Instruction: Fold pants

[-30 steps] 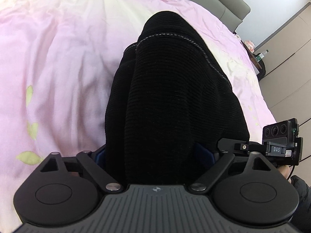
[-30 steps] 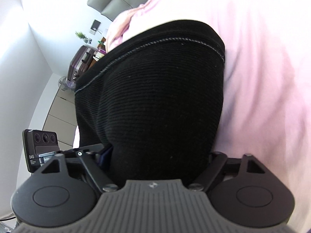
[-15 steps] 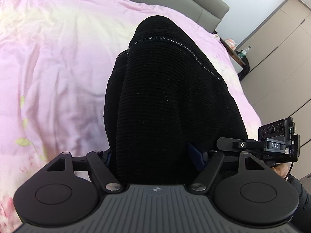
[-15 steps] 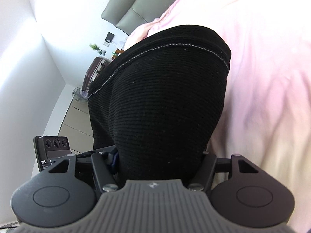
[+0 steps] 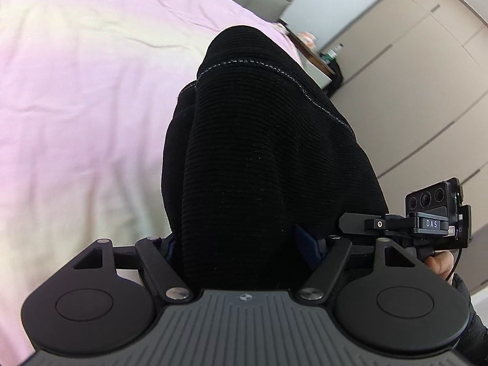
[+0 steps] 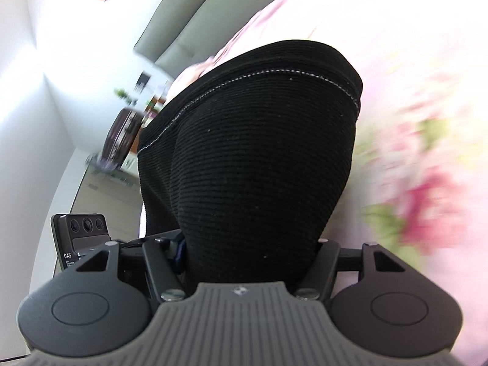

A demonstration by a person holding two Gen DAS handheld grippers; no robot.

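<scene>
Black ribbed pants (image 5: 262, 158) with a pale stitched hem hang draped over my left gripper (image 5: 244, 244), which is shut on the fabric; its fingers are hidden under the cloth. The same pants (image 6: 256, 158) drape over my right gripper (image 6: 250, 250), also shut on the fabric, fingers hidden. Both grippers hold the pants lifted above the pink bed cover (image 5: 85, 97). The right gripper's camera block (image 5: 433, 216) shows at the right in the left wrist view.
The pink floral bed cover (image 6: 411, 122) fills the ground below. A grey headboard (image 6: 189, 27) stands at the far end. Beige wardrobes (image 5: 421, 70) and a small bedside table (image 5: 320, 58) lie to the right. A dark suitcase (image 6: 122, 134) stands by the white wall.
Both grippers have lifted and tilted up with the pants; more of the headboard, wall and wardrobes shows now. The grip on the fabric is unchanged.
</scene>
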